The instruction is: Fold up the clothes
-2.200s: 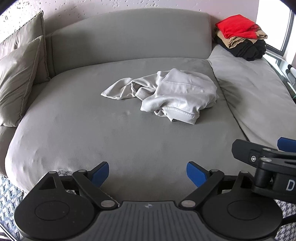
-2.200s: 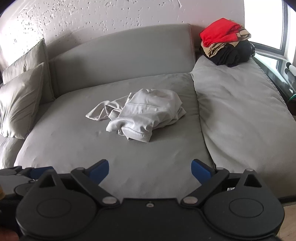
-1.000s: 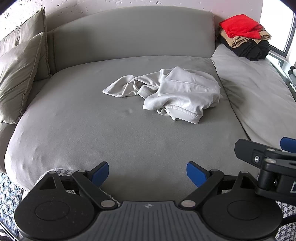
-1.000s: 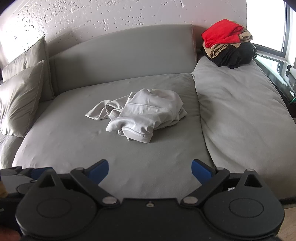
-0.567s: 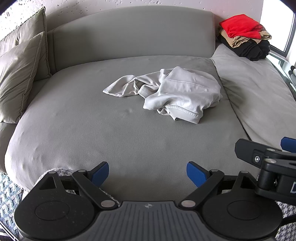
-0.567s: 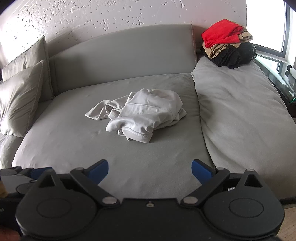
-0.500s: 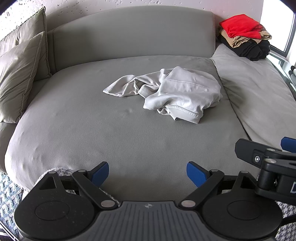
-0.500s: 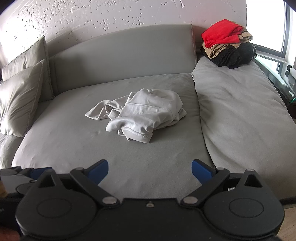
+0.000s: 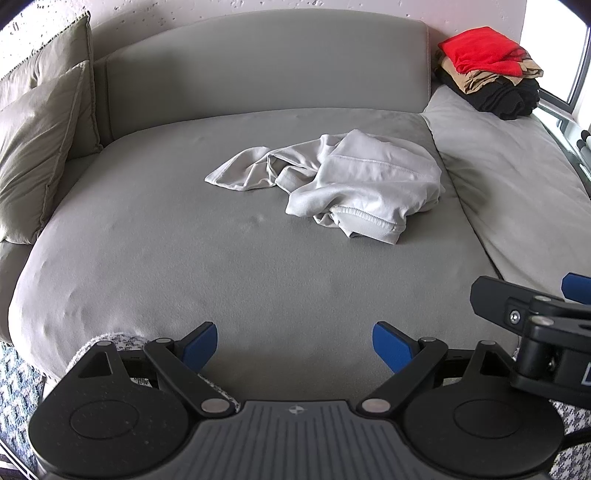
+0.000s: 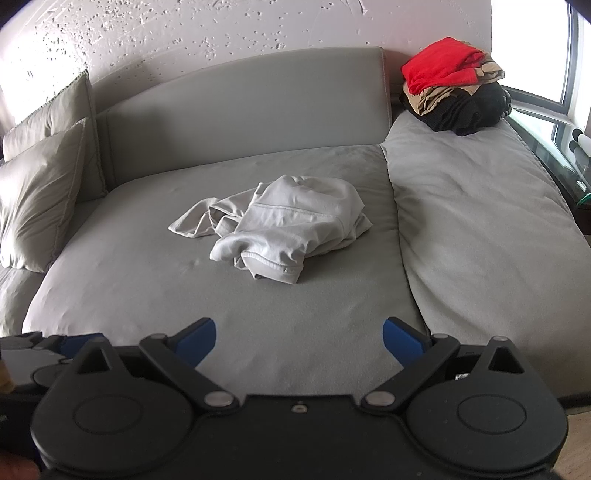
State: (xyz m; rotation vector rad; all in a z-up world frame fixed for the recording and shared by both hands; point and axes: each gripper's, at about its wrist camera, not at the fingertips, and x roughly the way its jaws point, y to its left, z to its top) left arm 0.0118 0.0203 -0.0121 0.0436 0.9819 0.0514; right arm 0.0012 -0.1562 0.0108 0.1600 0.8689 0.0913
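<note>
- A pitted white wall backs a broad grey sofa, its suede-like seat softly rumpled and its backrest curved; all places below are given relative to this sofa.
- Two olive cushions with piped edges lean against the sofa's left end.
- A pale grey garment lies crumpled at the middle of the sofa's seat, stitched hem toward the cameras, one flat part trailing left; neither gripper touches it.
- At the sofa's far right corner sits a stack of clothes, red on top, tan beneath, black at the bottom, beside a bright window.
- A houndstooth-patterned rug shows below the sofa's front edge.
- The left gripper hovers level at the sofa's front edge, black linkage arms and blue fingertip pads spread wide, holding nothing.
- The right gripper hovers just beside it, to its right, at the same front edge, its blue pads likewise set wide apart and empty.
- A white letter fragment on the right gripper's body is cut off at the left wrist view's edge and cannot be read.
</note>
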